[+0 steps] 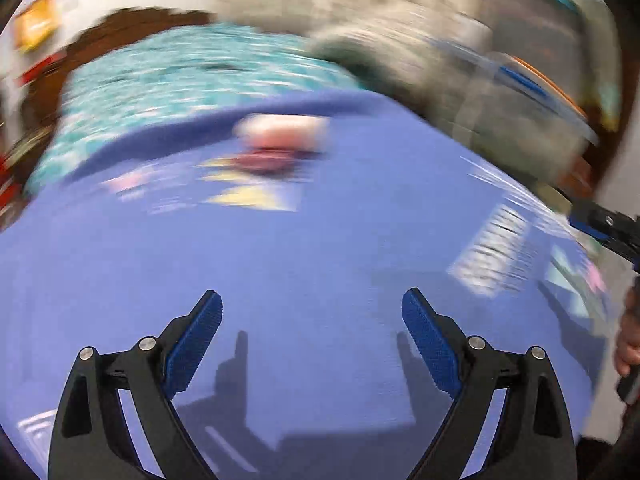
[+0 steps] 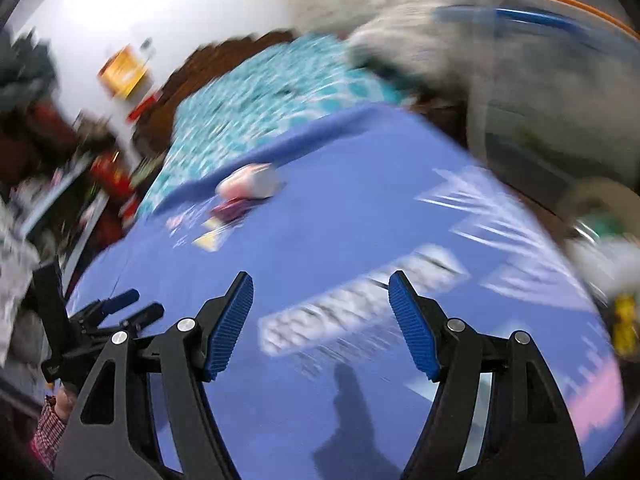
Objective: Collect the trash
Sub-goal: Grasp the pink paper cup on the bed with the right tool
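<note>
Beyond the blue surface, a teal patterned cover, all blurred.

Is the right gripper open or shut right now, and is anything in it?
Open and empty. The right gripper has its blue pads spread wide, with only the purple cloth showing between them.
</note>
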